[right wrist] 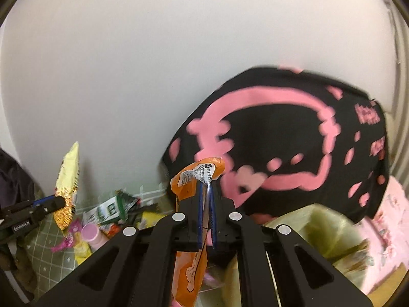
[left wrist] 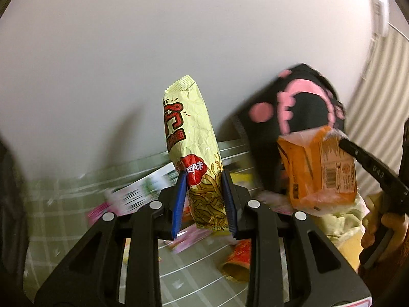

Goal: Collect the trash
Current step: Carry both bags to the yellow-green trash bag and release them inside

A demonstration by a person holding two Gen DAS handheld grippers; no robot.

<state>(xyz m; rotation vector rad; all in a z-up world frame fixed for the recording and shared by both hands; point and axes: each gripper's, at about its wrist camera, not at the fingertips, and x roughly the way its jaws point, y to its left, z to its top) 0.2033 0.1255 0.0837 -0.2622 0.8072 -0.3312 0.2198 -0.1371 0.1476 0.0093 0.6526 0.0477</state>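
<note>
Left wrist cam: left gripper (left wrist: 204, 199) squeezes a yellow noodle bag (left wrist: 196, 153), standing up w/ the black-pink bag (left wrist: 301, 105) off to its right.

Right wrist cam: right gripper (right wrist: 207, 204) pinches the orange wrapper (right wrist: 196, 176) tight, in front of that black-pink bag (right wrist: 281, 133).

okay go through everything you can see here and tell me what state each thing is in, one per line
Left gripper: shut on the yellow packet.
Yellow packet: crumpled, held upright off the table.
Right gripper: shut on the orange wrapper.
Orange wrapper: pinched flat, hanging.
Bin bag: open.
Pink cup: lying among litter.
</note>
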